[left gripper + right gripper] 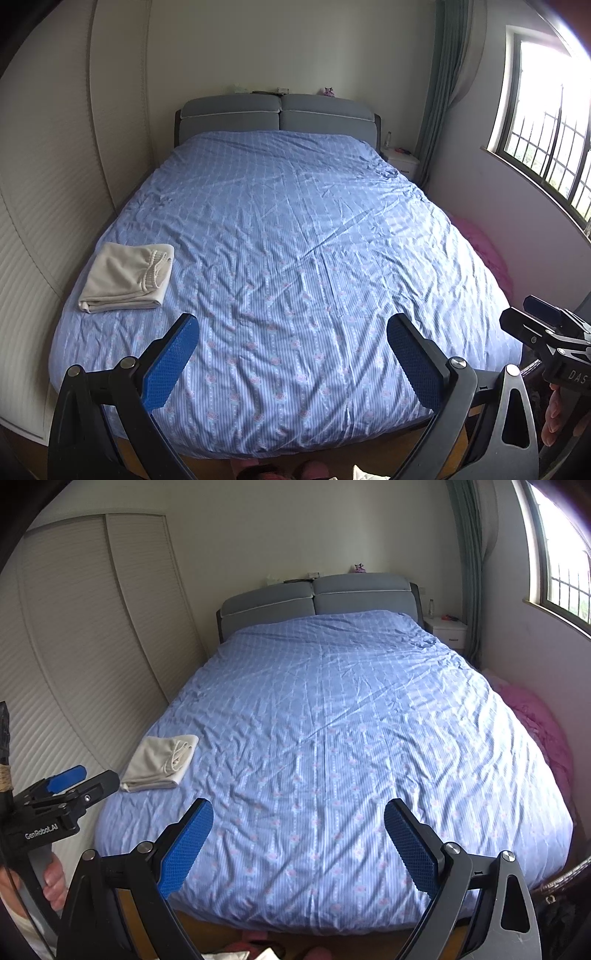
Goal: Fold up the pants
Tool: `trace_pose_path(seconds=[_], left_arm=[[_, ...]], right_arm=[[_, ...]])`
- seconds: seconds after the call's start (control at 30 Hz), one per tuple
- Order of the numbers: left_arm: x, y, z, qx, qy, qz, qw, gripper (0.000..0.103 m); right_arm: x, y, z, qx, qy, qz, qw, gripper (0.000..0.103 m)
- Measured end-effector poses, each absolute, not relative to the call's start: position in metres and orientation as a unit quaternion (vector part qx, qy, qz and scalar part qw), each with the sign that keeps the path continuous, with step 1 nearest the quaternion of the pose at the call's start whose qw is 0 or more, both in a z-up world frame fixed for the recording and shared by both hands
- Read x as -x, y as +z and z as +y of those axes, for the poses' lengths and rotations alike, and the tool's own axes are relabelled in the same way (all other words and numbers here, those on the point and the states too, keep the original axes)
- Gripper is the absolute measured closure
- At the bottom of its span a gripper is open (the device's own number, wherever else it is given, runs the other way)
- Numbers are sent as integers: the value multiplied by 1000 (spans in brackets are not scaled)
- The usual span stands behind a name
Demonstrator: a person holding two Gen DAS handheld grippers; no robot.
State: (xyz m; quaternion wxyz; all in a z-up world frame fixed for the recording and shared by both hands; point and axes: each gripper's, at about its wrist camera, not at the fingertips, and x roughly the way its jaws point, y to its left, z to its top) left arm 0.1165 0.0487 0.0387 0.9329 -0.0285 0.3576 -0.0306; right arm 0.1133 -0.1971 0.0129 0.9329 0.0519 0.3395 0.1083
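Observation:
Cream pants (125, 277) lie folded into a small rectangle near the front left corner of the bed (295, 258); they also show in the right wrist view (160, 762). My left gripper (293, 332) is open and empty, held above the foot of the bed, to the right of the pants. My right gripper (299, 818) is open and empty, also above the foot of the bed. Each gripper shows at the edge of the other's view, the right one (543, 325) and the left one (66, 794).
The bed wears a wrinkled blue patterned cover and has a grey headboard (277, 114). White louvred wardrobe doors (74, 664) stand at the left. A pink blanket (535, 723) lies by the right side, under a window (546, 118). A white nightstand (447, 629) stands at the back right.

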Motion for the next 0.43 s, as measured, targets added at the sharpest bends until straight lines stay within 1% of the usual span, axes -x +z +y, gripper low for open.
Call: trace_pose_path(seconds=[0.43], left_arm=[[-105,45,35,9,-28,336,941,0]], right_arm=[[-109,13,-206,-50,109,337,934,9]])
